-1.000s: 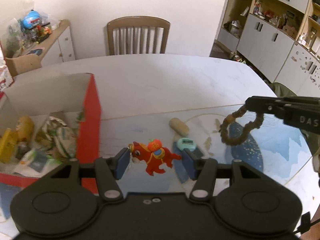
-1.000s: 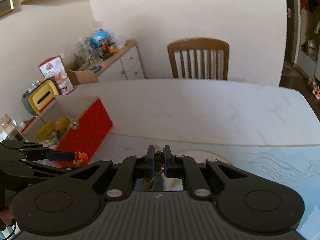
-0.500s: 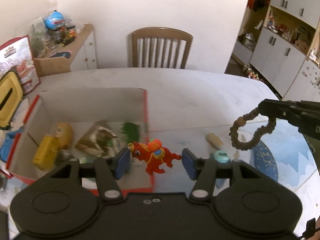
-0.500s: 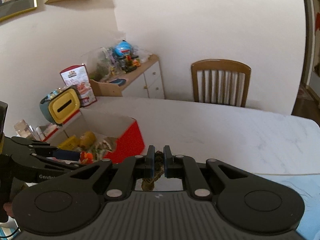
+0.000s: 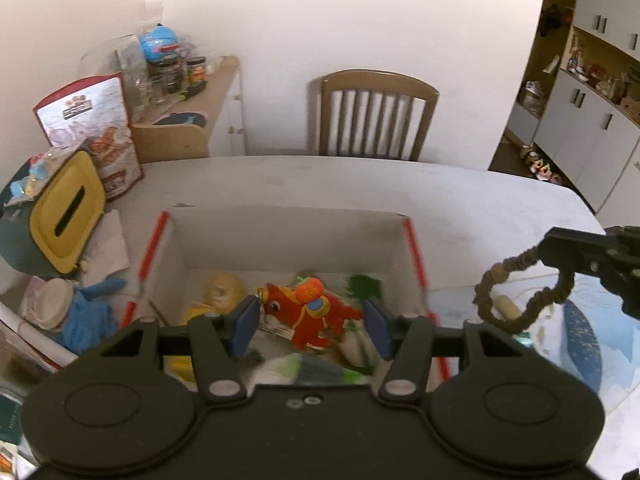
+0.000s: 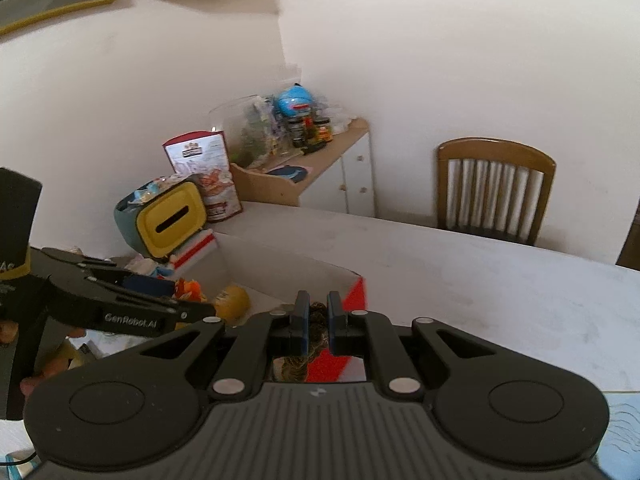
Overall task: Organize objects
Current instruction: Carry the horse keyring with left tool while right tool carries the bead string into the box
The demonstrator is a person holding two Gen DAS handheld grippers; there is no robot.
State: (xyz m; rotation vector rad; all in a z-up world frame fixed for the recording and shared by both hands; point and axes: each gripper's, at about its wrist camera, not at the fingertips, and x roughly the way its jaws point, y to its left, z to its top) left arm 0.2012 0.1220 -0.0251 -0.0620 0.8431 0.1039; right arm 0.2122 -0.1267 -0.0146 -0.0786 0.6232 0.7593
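Now, in the left wrist view, the left gripper (image 5: 311, 327) carries the red horse (image 5: 310, 312) pinched between its pads over the open box (image 5: 288, 236), where a second ago the horse hung beside the box above the table; the drop looks close, though the box's near wall is hidden behind the gripper body. From the right wrist view, the right gripper (image 6: 317, 320), clamped narrow on the bead loop (image 6: 319, 312), has come up to the box's red corner, the loop mostly hidden between and below the jaws.
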